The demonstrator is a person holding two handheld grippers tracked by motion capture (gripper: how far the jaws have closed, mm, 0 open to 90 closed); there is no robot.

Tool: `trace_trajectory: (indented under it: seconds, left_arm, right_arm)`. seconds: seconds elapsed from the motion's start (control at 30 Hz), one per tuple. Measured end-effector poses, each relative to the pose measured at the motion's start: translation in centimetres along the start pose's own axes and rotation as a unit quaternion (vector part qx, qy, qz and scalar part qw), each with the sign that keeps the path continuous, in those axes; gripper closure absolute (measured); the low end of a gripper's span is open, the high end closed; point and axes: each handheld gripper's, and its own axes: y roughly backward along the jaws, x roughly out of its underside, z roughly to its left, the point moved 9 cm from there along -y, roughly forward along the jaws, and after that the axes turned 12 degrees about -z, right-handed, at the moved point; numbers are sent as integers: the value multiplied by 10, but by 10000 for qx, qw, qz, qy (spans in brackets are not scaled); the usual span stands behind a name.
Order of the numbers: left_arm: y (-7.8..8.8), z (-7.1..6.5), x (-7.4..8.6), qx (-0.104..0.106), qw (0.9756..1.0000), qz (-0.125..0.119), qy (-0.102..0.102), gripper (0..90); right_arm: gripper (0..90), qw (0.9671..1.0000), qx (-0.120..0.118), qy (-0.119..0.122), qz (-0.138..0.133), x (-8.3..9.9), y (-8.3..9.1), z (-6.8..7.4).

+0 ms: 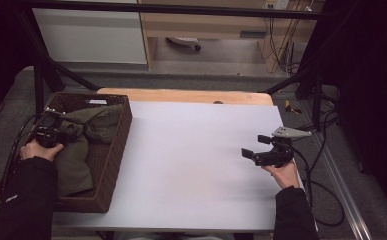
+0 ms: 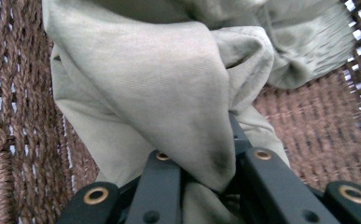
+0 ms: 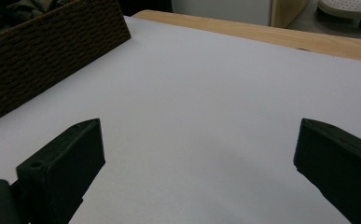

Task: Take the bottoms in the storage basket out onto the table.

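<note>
White sheeting covers the table, and a brown wicker basket sits at its left edge with an olive-green garment heaped inside. At the basket's left side the left gripper has its jaws shut tight on a fold of that cloth; its own view shows fabric bunched and pinched between them. To do the lift well, I'd raise it straight up until the trailing cloth clears the basket's rim, so nothing snags on the weave, then carry it right over the bare sheet. Near the right edge the right gripper hangs wide open, holding nothing, ready to catch a hanging edge
</note>
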Motion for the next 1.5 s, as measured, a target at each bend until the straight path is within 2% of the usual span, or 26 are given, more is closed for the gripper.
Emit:
trace_trajectory:
  seconds: [0.27,0.6,1.2,1.5]
  left_arm:
    - [9,-3,-6,87,9996,-250,50,817]
    - [23,-8,-13,178,9984,-546,-6,820]
    - [49,-17,-32,402,9925,-1156,-65,822]
    - [58,-19,-38,471,9901,-1315,-115,824]
  right_arm:
    - [25,10000,-2,-22,21,1,-1,0]
    - [25,10000,0,2,65,2,-1,1]
    - [25,10000,-1,23,97,3,-3,0]
    - [25,10000,-7,18,95,4,-3,1]
